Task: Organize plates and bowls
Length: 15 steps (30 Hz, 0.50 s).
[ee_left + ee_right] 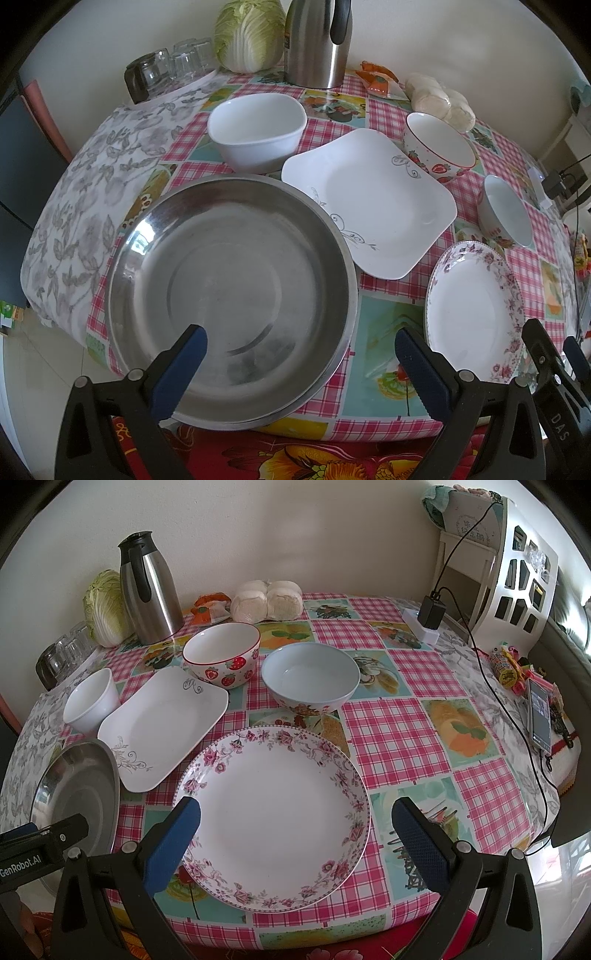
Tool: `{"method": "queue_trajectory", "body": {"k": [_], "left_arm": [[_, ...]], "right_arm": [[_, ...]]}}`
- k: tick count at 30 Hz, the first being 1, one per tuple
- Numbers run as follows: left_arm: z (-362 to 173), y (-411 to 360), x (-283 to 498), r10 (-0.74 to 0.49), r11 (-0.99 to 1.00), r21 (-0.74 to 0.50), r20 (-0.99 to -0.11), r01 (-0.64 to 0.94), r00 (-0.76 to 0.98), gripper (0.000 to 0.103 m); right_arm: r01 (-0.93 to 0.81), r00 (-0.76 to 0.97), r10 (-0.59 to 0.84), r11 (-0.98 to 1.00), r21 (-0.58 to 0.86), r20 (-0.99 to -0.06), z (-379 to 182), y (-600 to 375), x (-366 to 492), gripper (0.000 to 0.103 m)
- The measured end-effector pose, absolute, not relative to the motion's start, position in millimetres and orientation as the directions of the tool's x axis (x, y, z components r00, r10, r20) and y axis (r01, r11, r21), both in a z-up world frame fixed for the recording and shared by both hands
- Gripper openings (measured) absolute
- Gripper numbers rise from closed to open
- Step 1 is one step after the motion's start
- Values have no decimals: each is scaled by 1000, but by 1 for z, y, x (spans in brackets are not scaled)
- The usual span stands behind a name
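Floral plate (275, 818), lying flat and upward-facing at the near table edge; being round, no long axis is presented. It is judged stiff, glazed, slippery and breakable, best pinched at the raised near rim. The right gripper (295, 842) is held above it, jaws spread wide and empty. To the left, the steel basin (232, 295), judged light and rigid, is faced by the left gripper (301, 365), likewise spread. Beyond are seen the square plate (164, 725), strawberry bowl (221, 655) and blue bowl (310, 679).
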<state>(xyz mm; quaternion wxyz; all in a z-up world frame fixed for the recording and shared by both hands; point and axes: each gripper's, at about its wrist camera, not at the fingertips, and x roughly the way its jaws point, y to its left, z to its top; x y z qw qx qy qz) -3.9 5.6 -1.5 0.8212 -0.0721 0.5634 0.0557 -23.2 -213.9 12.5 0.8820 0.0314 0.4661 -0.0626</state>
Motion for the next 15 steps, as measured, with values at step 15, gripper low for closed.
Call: {"method": "queue_trajectory", "body": {"k": [15], "left_arm": [[-1,7,-4,9,983,-57,-934,-173,358,103]], "right_arm": [[141,559,-82,990,-3,-825,13,-214,-23,103]]}}
